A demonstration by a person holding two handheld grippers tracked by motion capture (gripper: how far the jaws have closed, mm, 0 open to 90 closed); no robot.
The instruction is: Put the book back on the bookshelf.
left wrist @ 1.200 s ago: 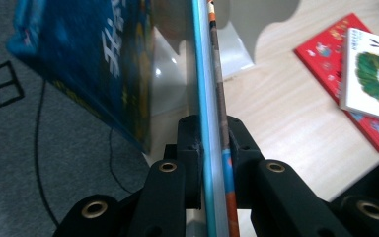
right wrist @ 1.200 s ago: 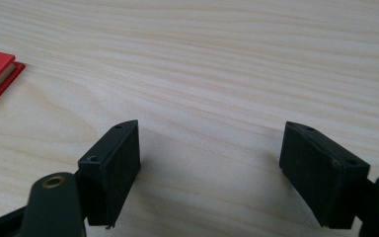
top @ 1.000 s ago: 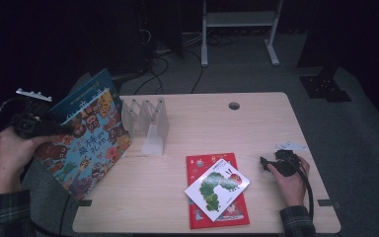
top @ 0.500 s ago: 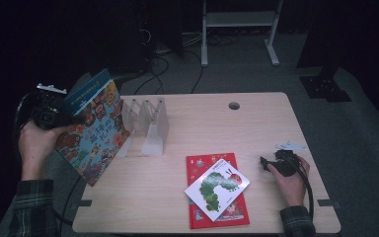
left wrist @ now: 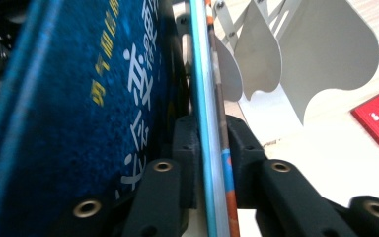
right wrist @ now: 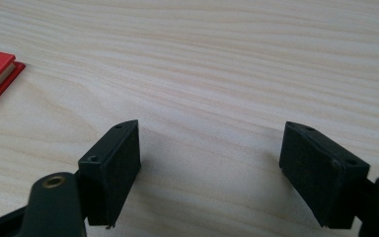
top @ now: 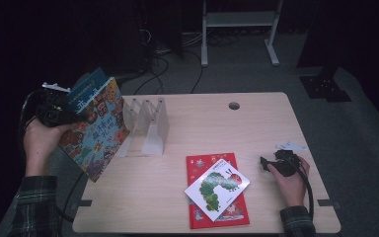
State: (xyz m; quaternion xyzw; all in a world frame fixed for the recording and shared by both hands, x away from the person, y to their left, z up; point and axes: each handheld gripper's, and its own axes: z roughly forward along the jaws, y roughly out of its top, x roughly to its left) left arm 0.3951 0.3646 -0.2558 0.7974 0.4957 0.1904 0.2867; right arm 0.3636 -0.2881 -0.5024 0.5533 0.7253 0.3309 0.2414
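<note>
- Blue picture book [top: 94,123] is hanging tilted in the air at the table's left edge, just beside the white book rack [top: 145,128], its lower corner dipping past the tabletop
- The left gripper [top: 54,111] is gripping the book by its upper left edge, held up in a person's left hand [top: 42,140] in a plaid sleeve
- In the left gripper view the book [left wrist: 94,98] is running edge-on between the 2 black jaws, which are sitting at either side of its thin cover; the jaws have just been easing apart a little, yet the book is standing squarely between them and the pads look to be touching it
- The rack's pale, rounded dividers [left wrist: 296,54] are standing upright just past the book in that view
- The right gripper [top: 271,163] is lying low on the wooden table [top: 276,123] near its right edge, under the person's right hand [top: 288,177]
- In the right gripper view its jaws are spread wide over bare wood with no thing between them [right wrist: 209,163]
- A red book [top: 217,190] is lying flat near the table's front, with a white caterpillar book [top: 217,185] resting askew on top of it, both well apart from the held book
</note>
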